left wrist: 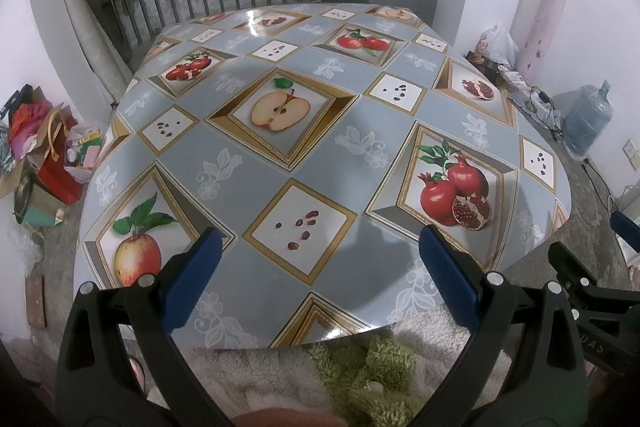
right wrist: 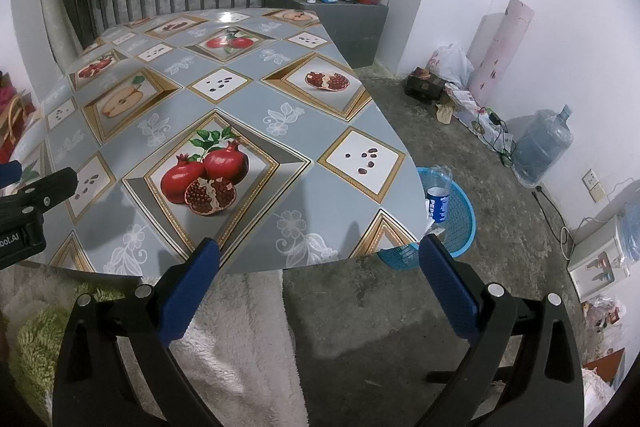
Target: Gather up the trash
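Room: we see grey floor (right wrist: 400, 131), white walls and a railing at the far side.
Bench: we see the bench (left wrist: 248, 163) with its fruit-picture cloth, and we find no trash lying on it in either view.
Basket: we see a blue basket (right wrist: 460, 227) on the floor, just beside the right edge of the bench.
Trash: we see a plastic bottle (right wrist: 438, 193) with a blue label standing in the basket, with some paper bits by it.
Left tongs: our left tongs (left wrist: 318, 255) hang over the near edge of the bench, spread wide, holding nothing.
Right tongs: our right tongs (right wrist: 320, 263) hang past the near right corner of the bench, spread wide too, with nothing in them.
Done: we think the bench is cleaned up and the trash is in the basket.
Left to do: we think very little, maybe nothing. Bags and papers lie by the walls, but we cannot tell if those count as trash.
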Motion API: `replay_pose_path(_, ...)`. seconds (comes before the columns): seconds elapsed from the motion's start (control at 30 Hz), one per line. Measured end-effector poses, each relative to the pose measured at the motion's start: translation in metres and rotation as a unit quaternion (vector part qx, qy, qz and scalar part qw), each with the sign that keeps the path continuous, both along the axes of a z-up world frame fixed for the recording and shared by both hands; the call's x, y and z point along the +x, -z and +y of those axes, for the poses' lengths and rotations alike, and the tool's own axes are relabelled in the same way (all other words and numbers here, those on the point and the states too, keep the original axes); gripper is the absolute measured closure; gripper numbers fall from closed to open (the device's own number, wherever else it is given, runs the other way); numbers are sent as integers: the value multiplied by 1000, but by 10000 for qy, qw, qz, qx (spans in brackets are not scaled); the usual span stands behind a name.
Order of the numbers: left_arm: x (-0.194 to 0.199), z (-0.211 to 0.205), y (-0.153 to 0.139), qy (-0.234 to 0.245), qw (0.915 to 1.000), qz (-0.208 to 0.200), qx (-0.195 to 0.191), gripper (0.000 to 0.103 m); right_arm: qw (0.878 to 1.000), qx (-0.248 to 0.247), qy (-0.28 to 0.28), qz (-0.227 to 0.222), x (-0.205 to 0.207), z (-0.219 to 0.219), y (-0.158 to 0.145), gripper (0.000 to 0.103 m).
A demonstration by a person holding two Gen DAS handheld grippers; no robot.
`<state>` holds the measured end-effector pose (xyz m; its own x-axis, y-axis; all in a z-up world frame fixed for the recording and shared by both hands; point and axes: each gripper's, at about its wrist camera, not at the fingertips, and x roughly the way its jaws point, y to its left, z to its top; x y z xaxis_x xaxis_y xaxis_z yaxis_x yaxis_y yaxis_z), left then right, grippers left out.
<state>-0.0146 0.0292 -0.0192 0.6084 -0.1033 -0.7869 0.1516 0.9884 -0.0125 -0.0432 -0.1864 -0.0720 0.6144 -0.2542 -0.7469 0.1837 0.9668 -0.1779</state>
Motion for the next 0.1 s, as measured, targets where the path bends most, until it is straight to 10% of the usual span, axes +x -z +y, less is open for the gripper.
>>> replay_pose_path(0.1, 0, 0, 0, 0, 10000, -1, 4, 9, 10000, 1, 0, 2, 1, 1, 0, 6)
